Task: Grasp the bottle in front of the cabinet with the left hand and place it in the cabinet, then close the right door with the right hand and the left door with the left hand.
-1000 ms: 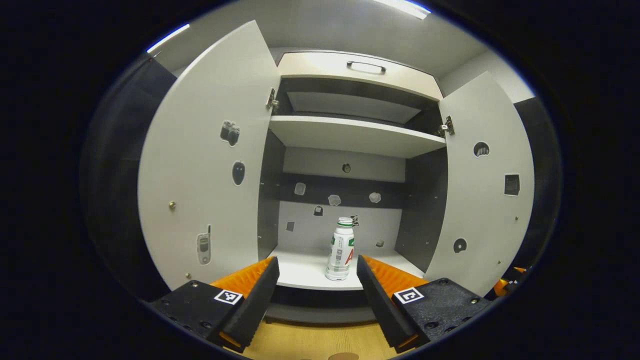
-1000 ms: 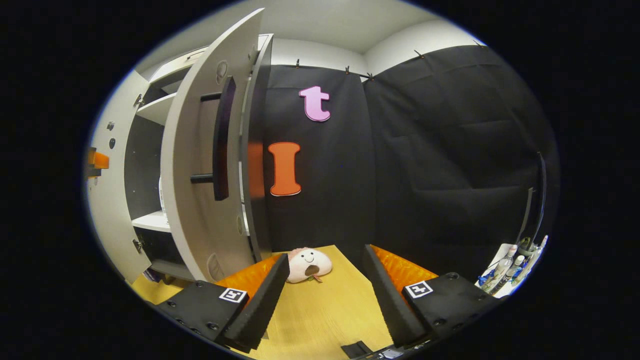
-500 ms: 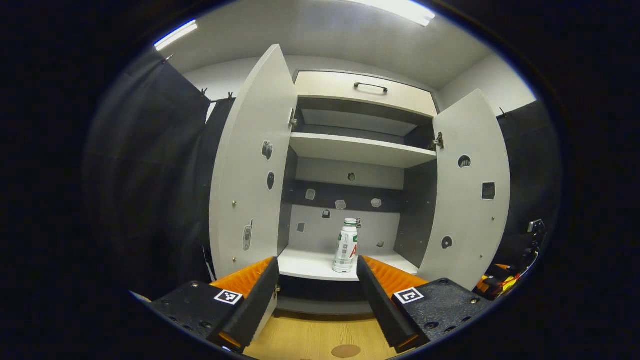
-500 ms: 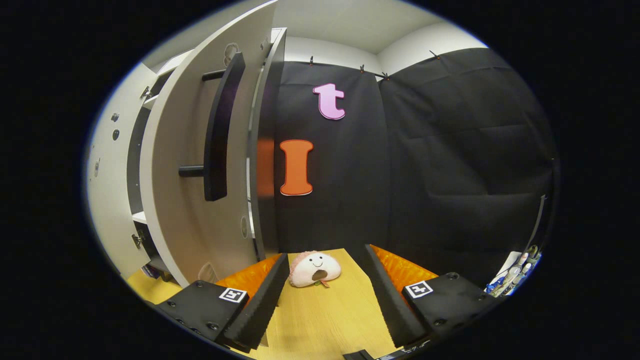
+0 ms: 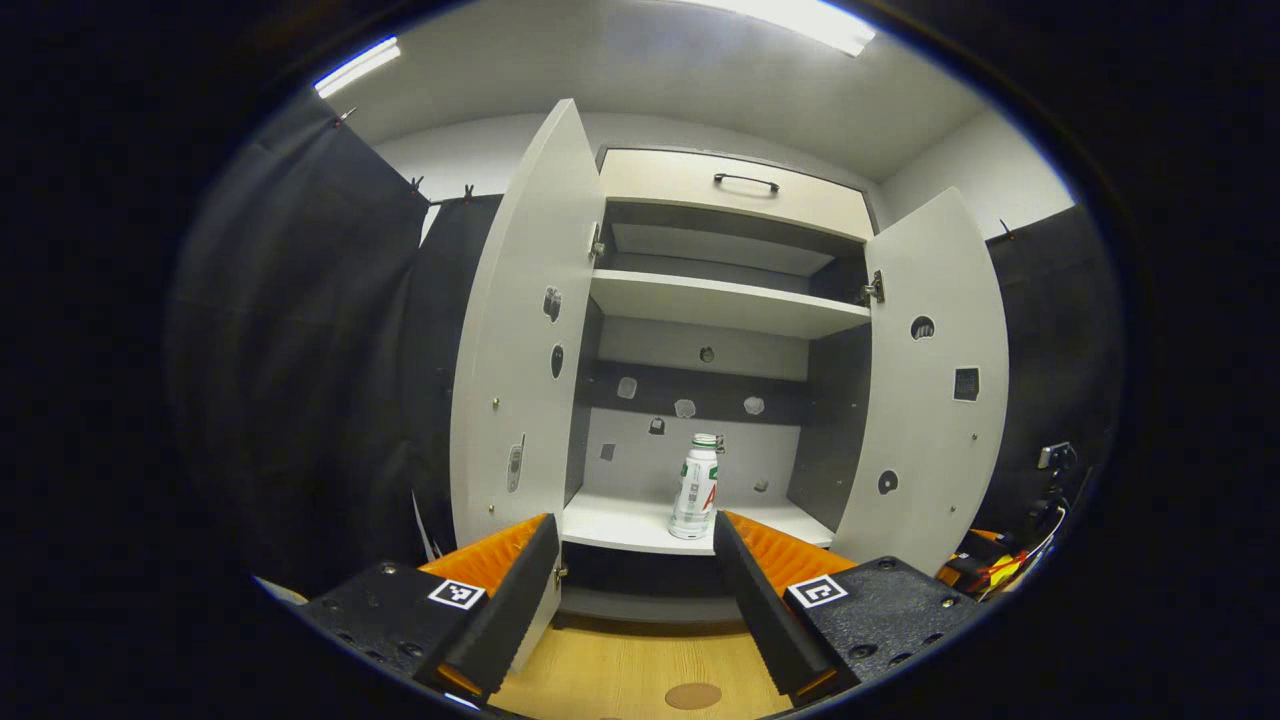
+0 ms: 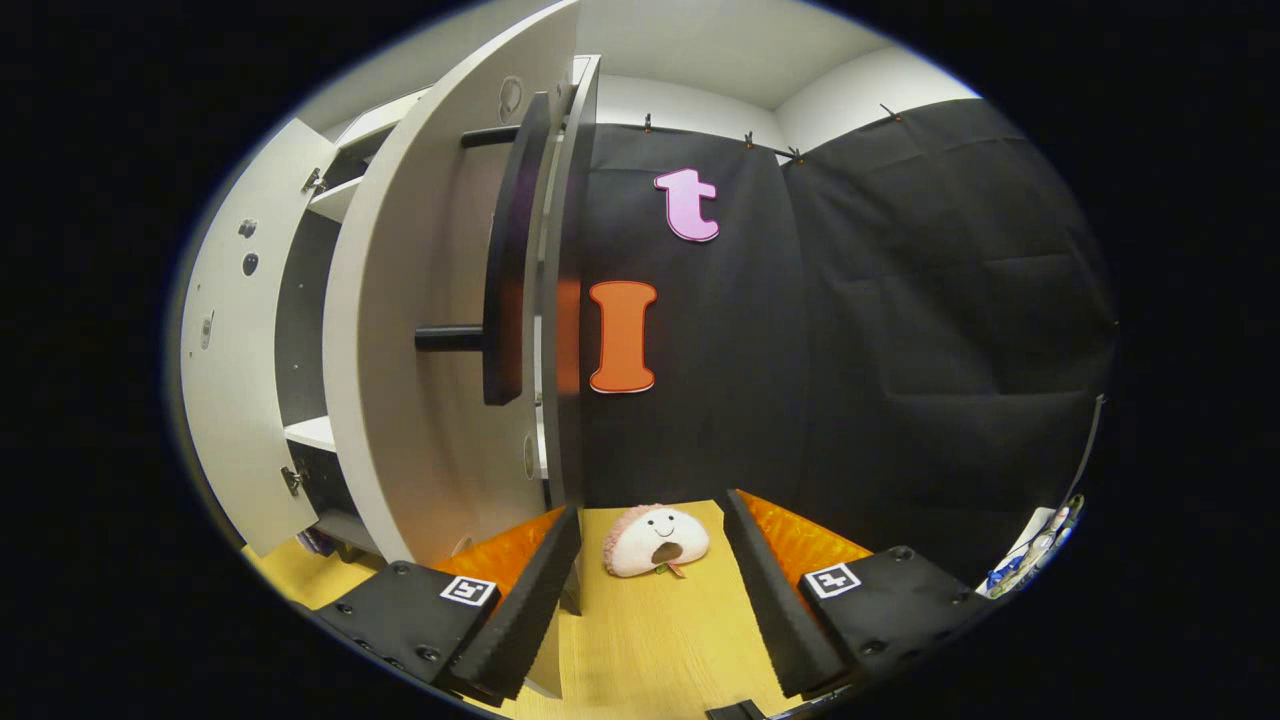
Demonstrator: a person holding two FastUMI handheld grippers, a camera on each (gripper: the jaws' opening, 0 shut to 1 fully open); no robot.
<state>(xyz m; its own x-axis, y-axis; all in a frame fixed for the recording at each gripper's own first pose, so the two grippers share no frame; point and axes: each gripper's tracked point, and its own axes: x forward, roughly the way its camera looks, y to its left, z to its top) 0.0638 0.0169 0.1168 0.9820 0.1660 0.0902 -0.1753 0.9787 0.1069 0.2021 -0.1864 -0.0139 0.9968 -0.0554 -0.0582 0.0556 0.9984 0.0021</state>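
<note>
The white plastic bottle stands on the cabinet's lower shelf; both hand-held grippers are apart and empty, because the 2 doors wait for closing.

bottle: white, green cap band
cabinet doors: light grey
door handle: black
table: yellow wood grain

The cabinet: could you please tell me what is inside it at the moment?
A bottle stands upright on the lower shelf of the cabinet. The upper shelf looks bare, though its top surface is mostly hidden from below.
</note>
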